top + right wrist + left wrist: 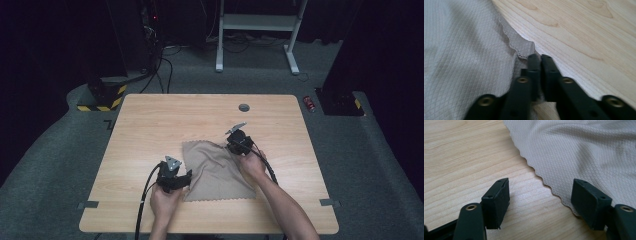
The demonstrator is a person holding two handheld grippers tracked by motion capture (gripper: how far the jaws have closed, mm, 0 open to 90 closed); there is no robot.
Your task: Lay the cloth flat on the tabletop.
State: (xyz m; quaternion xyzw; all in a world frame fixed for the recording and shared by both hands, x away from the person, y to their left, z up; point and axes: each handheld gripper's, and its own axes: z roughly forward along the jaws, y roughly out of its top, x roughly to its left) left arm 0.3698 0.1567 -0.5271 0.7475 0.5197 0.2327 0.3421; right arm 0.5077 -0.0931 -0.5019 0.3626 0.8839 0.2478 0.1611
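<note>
From the high view we see a beige cloth [216, 170] lying a little to the near side of the middle of the wooden table [150, 120]. Our left gripper [174, 179] sits at the cloth's lower left edge, about eight o'clock from the cloth's middle, and our right gripper [239, 141] sits at its upper right corner, about one o'clock. A small grey disc [244, 107] is set into the table near the far edge, at twelve o'clock from the right gripper.

In the left gripper view, we find the left gripper [541, 202] with its jaws standing wide apart, low over the table. The cloth's [579, 152] scalloped edge runs between them from eleven o'clock to five o'clock; the pads press on nothing.

In the right gripper view, we find the right gripper [540, 60] with its jaws pinched together on the scalloped edge of the cloth [461, 55], whose fabric spreads to nine o'clock, with bare wood at three o'clock.
</note>
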